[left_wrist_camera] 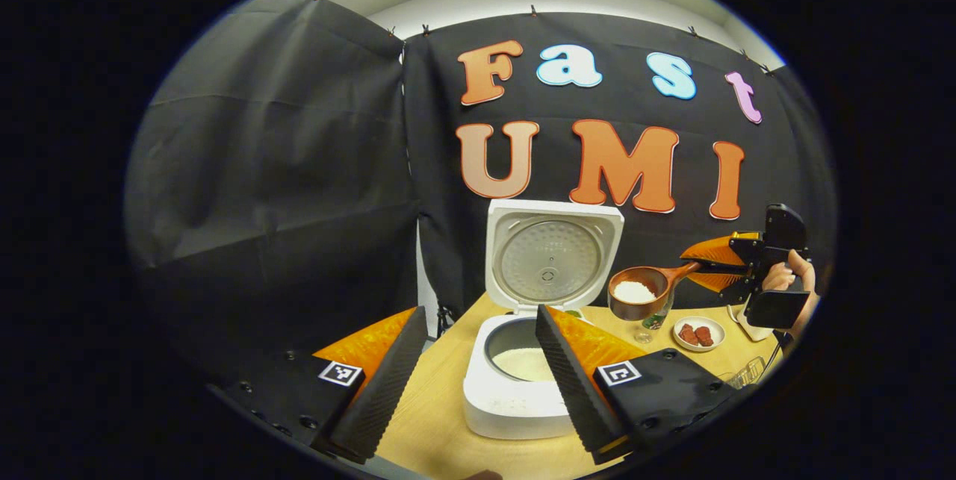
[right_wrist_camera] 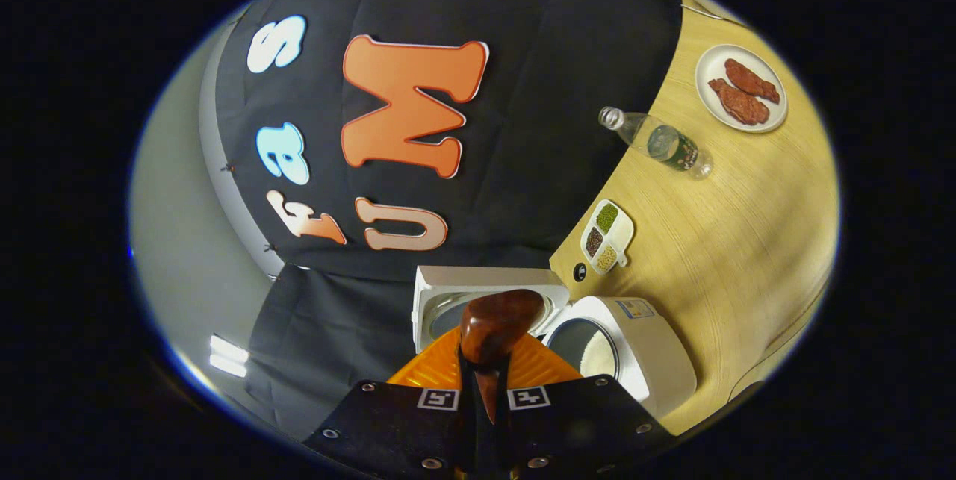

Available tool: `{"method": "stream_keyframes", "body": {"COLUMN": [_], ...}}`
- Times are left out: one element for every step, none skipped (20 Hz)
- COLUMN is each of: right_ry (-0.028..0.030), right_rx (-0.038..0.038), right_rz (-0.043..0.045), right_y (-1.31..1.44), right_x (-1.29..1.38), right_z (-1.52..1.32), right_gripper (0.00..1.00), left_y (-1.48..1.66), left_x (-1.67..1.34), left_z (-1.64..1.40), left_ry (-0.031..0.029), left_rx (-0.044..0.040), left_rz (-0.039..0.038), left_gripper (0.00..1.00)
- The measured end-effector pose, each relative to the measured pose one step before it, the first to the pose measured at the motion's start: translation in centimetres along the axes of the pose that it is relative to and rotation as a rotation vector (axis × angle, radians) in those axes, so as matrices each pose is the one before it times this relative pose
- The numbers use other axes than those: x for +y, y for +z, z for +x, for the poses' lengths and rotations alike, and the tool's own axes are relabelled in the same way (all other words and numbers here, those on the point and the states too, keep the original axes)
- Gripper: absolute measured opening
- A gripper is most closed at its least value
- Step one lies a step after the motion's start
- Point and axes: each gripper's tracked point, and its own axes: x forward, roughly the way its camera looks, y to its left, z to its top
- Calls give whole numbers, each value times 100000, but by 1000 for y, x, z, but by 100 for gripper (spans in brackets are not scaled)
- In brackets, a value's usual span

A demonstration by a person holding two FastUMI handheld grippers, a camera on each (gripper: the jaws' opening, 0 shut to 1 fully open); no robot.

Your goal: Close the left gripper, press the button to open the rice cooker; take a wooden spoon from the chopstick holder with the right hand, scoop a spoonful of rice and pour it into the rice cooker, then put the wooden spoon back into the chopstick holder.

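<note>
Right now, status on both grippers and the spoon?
Left gripper jaws open, holding nothing, in front of open rice cooker. Right gripper shut on wooden spoon, rice in bowl, beside the raised lid. Nothing between spoon and pot.

Spoon [left_wrist_camera: 641, 293]: glossy wood. Cooker [left_wrist_camera: 515, 390]: smooth matt white plastic, metallic inner lid [left_wrist_camera: 550, 262]. Table [right_wrist_camera: 739, 241]: pale wood grain. Bottle [right_wrist_camera: 657, 142]: clear plastic.
</note>
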Motion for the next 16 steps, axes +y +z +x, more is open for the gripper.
{"method": "stream_keyframes", "body": {"right_ry": [-1440, -1584, -1695, -756, -162, -113, -306, -723, -829, -683, -900, -983, -1377, -1247, -1156, -606], "right_rx": [93, 128, 37, -36, -147, 82, 245, 507, 646, 367, 59, 244, -255, -428, -944, -286], "right_rz": [-4557, -4727, -5636, -5570, -5505, -4646, -4529, -4112, -4100, -4169, -4560, -4844, -5152, -5271, -5002, -4838], "right_y": [-394, -452, -411, -385, -274, -275, -244, -354, -273, -252, -217, -270, -321, -212, -111, -206], "right_x": [226, 255, 294, 627, 586, 681, 337, 305, 229, 257, 192, 259, 115, 84, 62, 341], "right_z": [1074, 829, 908, 732, 765, 677, 629, 465, 527, 383, 516, 372, 382, 262, 310, 206], "right_gripper": [9, 9, 10, 10, 10, 9, 9, 9, 9, 9, 9, 9, 9, 10, 10, 10], "left_y": [-98, -49, -66, -57, -181, -209, -202, -92, -287, -164, -96, -238, -377, -323, -125, 533], "left_x": [699, 751, 762, 785, 604, 549, 431, 362, 374, 280, 243, 227, 381, 286, 186, 90], "left_z": [-111, -51, -61, 14, -36, -103, 71, 83, 48, -9, 203, 41, -13, 166, 121, -265], "left_ry": [1245, 1230, 1452, 1393, 952, 1117, 772, 759, 484, 443, 248, 248, 481, 313, 337, 70], "left_rx": [46, 143, 359, 292, 131, 500, 553, 418, 491, 291, 247, 493, 575, 736, 619, 597], "left_rz": [-475, -223, 108, -81, -325, -365, -454, -458, -330, -195, -190, 14, 29, -100, -275, -343], "left_gripper": [97, 99, 99, 99, 99, 97, 97, 99, 99, 99, 99, 99, 99, 99, 99, 99]}}
